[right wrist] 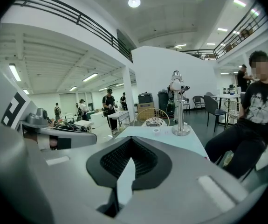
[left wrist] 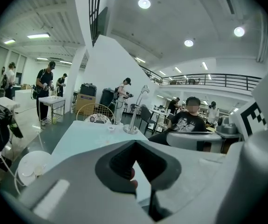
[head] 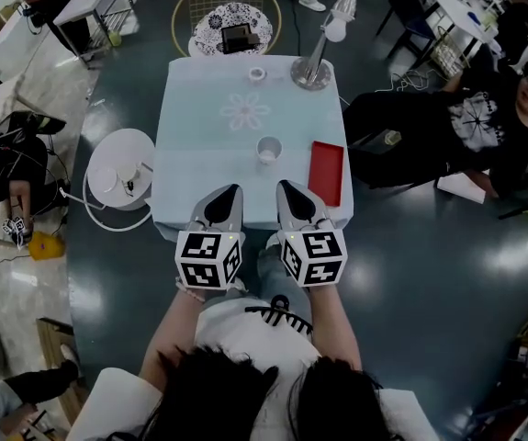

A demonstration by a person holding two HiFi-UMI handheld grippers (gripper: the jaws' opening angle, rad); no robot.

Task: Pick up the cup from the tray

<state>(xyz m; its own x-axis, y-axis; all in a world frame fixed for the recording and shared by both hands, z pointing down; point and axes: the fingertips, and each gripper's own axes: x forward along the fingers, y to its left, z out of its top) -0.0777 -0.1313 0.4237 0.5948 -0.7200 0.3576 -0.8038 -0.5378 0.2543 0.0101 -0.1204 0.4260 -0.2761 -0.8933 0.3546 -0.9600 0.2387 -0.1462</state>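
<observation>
A white cup (head: 269, 149) stands upright on the pale table (head: 199, 163), near its middle, to the left of a red tray (head: 327, 173); the cup is off the tray. My left gripper (head: 233, 191) and right gripper (head: 285, 187) hover side by side over the table's near edge, short of the cup. Both are shut with nothing between the jaws. In the left gripper view the left gripper (left wrist: 136, 143) fills the lower frame, and the right gripper (right wrist: 131, 139) does the same in its own view. The jaws hide the cup and tray in both gripper views.
A metal lamp (head: 316, 62) and a small white ring (head: 257, 73) stand at the table's far edge. A round white stand (head: 121, 168) is left of the table, a wire chair (head: 227, 12) behind it. A seated person (head: 456, 127) is close on the right.
</observation>
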